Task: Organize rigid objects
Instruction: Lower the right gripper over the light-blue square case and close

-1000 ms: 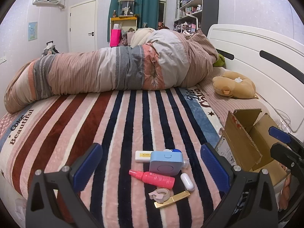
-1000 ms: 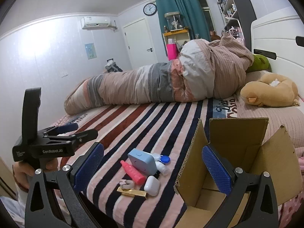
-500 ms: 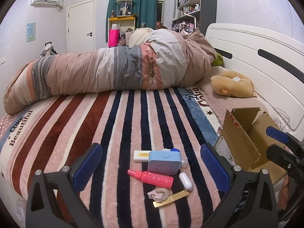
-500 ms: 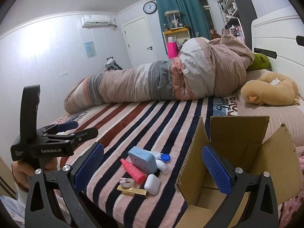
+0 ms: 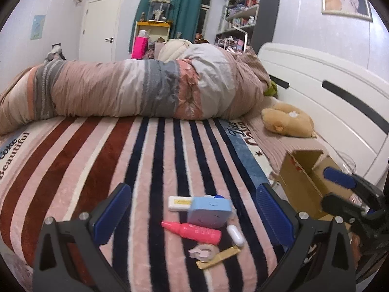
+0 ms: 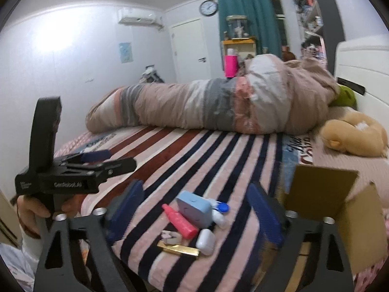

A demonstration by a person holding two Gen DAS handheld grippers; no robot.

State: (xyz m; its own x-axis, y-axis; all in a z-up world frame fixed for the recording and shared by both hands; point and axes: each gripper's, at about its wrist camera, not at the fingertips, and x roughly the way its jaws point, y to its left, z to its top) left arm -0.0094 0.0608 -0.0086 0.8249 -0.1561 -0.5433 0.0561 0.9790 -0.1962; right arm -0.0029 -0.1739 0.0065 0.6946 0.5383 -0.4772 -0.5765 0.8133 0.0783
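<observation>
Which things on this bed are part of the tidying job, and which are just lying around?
Part of the job:
blue case
pink bottle
white earbud case
gold bar
white tube
tape ring
cardboard box

Just lying about:
rolled duvet
plush toy
striped blanket

Both tools [image 5: 192,215] [image 6: 194,209] empty, parted
</observation>
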